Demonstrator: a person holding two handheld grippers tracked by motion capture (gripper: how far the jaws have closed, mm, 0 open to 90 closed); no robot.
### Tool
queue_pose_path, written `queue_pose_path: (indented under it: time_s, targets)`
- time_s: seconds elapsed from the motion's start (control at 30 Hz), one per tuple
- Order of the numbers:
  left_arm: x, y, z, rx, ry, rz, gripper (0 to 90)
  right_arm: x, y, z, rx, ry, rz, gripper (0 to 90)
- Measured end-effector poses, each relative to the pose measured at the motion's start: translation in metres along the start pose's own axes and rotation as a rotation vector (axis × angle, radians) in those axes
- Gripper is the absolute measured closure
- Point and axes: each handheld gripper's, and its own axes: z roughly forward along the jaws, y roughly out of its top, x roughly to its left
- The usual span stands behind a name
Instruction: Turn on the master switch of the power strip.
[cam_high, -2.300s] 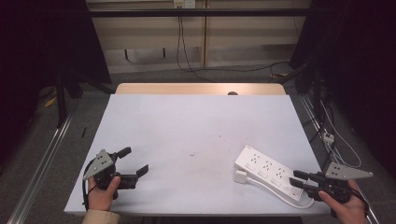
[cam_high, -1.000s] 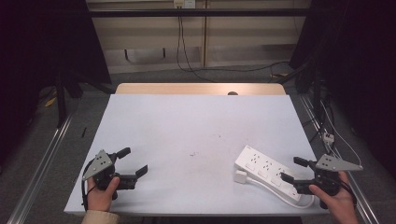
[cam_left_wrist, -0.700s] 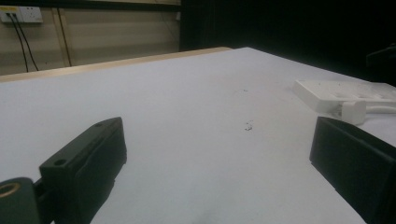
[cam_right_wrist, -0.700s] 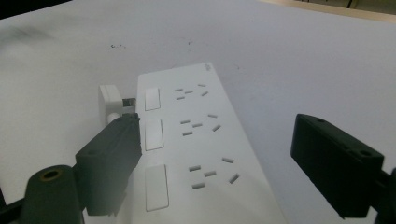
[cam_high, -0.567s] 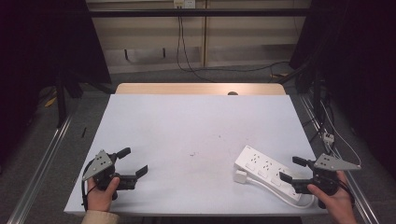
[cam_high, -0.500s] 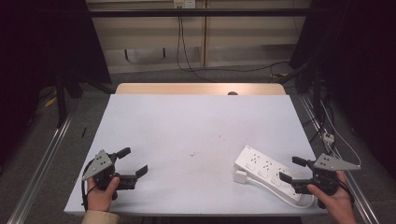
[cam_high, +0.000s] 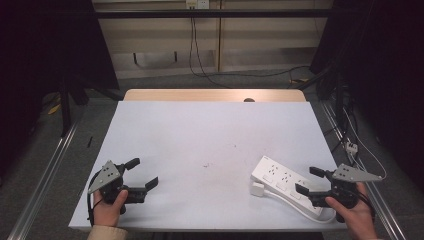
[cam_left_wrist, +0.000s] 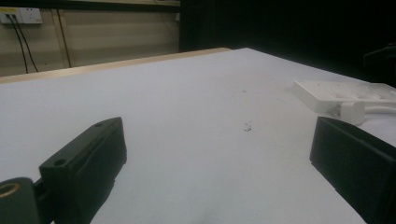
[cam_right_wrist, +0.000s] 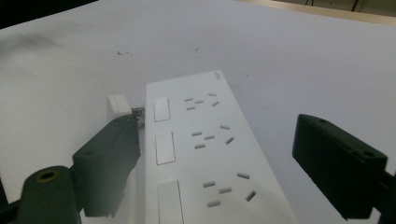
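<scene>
A white power strip (cam_high: 279, 179) with three switches lies flat at the table's near right, seen close up as the power strip (cam_right_wrist: 196, 154). Its white plug (cam_high: 257, 189) rests against the strip's left side, and its cable (cam_high: 300, 205) runs along the front. My right gripper (cam_high: 307, 180) is open, its jaws standing either side of the strip's near end without touching it, as the right gripper (cam_right_wrist: 219, 140) shows. My left gripper (cam_high: 144, 172) rests open and empty at the near left; the left gripper (cam_left_wrist: 219, 140) faces the strip (cam_left_wrist: 345, 93) across bare table.
The white table top (cam_high: 210, 140) has a wooden strip along its far edge (cam_high: 215, 95). A few dark specks (cam_high: 206, 164) mark the middle. Metal rails run along both sides, and cables lie on the floor at the right (cam_high: 350, 145).
My right gripper has moved left and slightly forward, so its open jaws now reach over the strip's near end. The left gripper and the strip have stayed put.
</scene>
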Motion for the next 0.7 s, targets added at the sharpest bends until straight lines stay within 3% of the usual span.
queue_pose_path:
  time_s: [0.7]
  targets:
    - [0.000,0.000,0.000,-0.006,0.000,-0.006,3.4,0.014,0.008,0.016,-0.017,0.022,0.024,12.4]
